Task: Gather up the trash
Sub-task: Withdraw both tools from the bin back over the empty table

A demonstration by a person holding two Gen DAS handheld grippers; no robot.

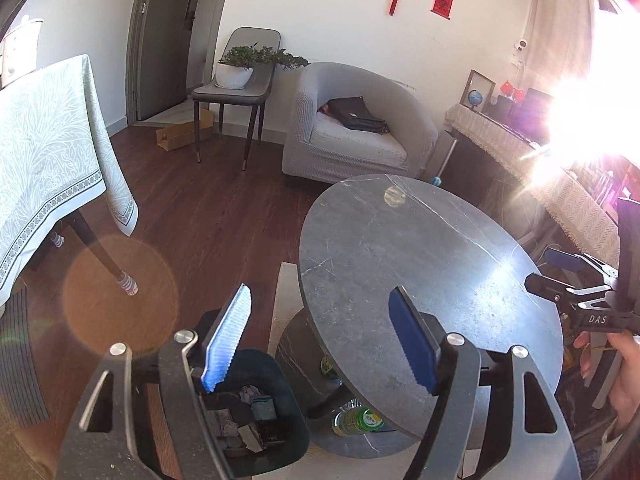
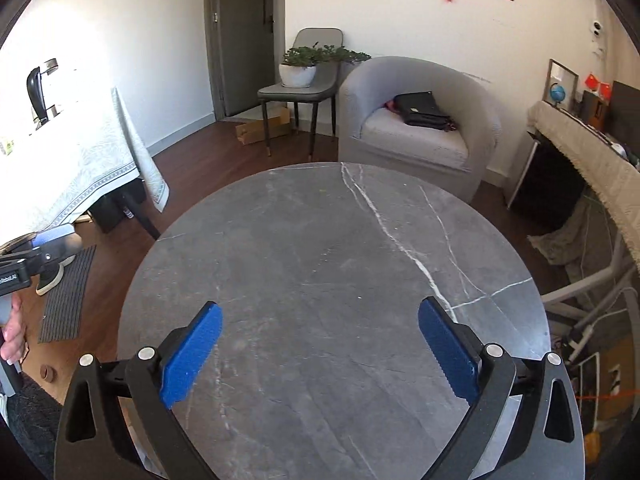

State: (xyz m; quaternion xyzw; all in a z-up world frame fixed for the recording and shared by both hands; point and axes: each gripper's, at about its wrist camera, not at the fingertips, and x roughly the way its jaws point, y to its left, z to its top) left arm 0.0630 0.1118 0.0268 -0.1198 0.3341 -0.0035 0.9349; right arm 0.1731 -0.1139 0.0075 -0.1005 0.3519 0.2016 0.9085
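Observation:
In the left wrist view, my left gripper [image 1: 324, 336] is open with nothing between its blue pads. It hovers over the gap between a dark trash bin [image 1: 280, 384] and the round grey marble table [image 1: 420, 248]. The bin stands on the floor at the lower left and holds crumpled scraps [image 1: 252, 408]. A green-labelled bottle [image 1: 360, 420] lies under the table. My right gripper [image 2: 322, 350] is open and empty above the bare tabletop [image 2: 320, 260]. It also shows at the right edge of the left wrist view, as the right gripper [image 1: 556, 272] with a hand [image 1: 616, 368] on it.
A grey armchair [image 2: 420, 120] with a black bag stands beyond the table. Beside it is a chair [image 2: 296, 92] bearing a potted plant. A cloth-covered table [image 1: 52, 152] is at the left, a covered cabinet [image 2: 592, 160] at the right. A cardboard box [image 2: 260, 128] lies on the floor.

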